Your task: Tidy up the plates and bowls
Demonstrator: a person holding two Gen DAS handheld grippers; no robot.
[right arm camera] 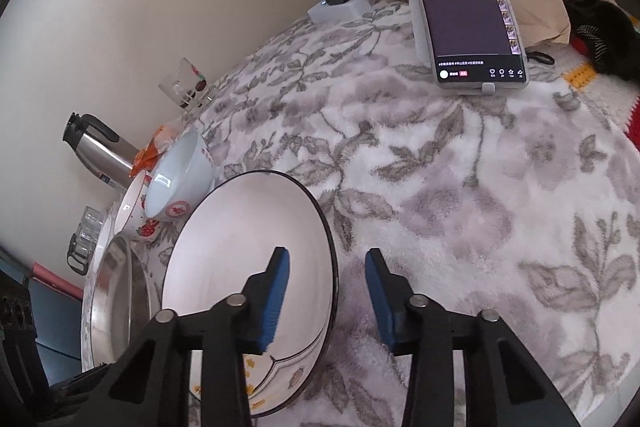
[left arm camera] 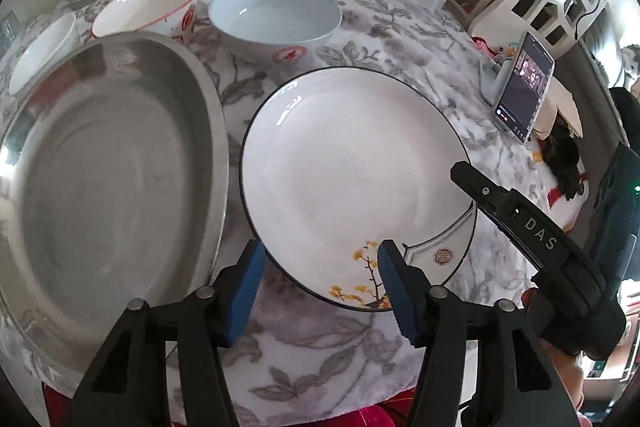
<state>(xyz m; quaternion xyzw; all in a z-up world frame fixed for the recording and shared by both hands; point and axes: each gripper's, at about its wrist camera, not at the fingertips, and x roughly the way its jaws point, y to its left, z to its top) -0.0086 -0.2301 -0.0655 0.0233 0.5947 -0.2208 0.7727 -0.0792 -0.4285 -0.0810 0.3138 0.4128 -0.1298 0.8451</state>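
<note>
Nothing was stacked yet; our left tongs (left arm camera: 320, 291) and right tongs (right arm camera: 326, 301) stood half open, straddling the white plate's (left arm camera: 352, 167) rim, gripping nothing.

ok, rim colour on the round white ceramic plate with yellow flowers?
Thin black line around the white plate; clearest in the left wrist view.

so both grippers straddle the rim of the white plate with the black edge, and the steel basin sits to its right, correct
Not quite: in the left wrist view the steel basin sits to the left of the white plate. The left gripper and right gripper do straddle its rim.
</note>
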